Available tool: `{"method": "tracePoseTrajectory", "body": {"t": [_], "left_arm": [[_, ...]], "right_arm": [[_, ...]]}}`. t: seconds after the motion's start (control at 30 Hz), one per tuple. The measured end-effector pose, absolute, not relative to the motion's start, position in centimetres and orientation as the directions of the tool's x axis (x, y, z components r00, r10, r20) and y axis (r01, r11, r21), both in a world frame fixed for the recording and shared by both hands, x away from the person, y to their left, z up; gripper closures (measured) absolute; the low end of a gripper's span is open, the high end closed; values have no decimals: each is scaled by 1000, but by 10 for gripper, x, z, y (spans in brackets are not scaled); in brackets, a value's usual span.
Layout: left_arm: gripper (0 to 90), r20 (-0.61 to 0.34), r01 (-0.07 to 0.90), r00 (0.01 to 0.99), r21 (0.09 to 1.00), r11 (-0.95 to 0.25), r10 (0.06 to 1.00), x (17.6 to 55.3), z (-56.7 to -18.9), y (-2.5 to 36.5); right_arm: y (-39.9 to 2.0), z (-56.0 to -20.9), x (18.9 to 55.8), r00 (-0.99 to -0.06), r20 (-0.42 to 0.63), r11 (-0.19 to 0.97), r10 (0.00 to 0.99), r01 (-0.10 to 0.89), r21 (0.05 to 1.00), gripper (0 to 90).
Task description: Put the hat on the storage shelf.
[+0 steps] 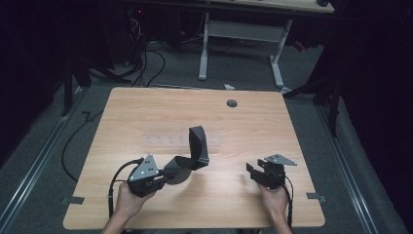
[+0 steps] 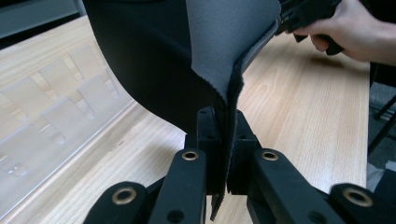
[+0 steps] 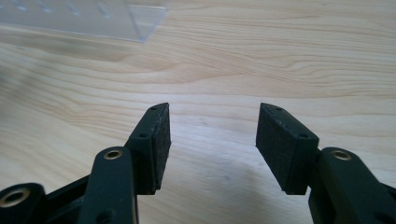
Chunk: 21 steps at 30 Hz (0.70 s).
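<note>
My left gripper (image 2: 223, 154) pinches the lower edge of the dark folded pad (image 1: 195, 148), which rises from the jaws up and away over the table (image 1: 253, 117). My right gripper (image 3: 212, 140) stands wide and empty, well apart to the right of the pad, so the left is the nearer one.

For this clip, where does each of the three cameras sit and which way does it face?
High view: above the person's side, looking forward and down on the wooden table; both hands, left gripper and right gripper show.
Left gripper view: rides the left gripper, looking along jaws clamped on a dark fabric piece; the other hand shows farther off.
Right gripper view: rides the right gripper, facing bare tabletop between open, empty jaws.
Shared: both gripper views catch the clear plastic tray.
</note>
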<state>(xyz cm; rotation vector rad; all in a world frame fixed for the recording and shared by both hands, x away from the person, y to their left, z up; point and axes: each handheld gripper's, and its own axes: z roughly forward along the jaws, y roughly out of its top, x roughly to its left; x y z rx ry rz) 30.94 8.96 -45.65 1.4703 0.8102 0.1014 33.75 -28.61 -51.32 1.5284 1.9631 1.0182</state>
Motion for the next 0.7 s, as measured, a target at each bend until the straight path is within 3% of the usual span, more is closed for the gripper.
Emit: {"method": "tracePoseTrajectory", "body": {"t": [0.43, 0.7], "left_arm": [[870, -434, 385, 708, 898, 211, 557, 322, -448, 104], [870, -443, 361, 687, 896, 259, 575, 330, -437, 111]], "right_arm": [[-289, -528, 351, -245, -42, 198, 969, 659, 725, 435], [-292, -531, 352, -236, -20, 176, 971, 659, 731, 412]]}}
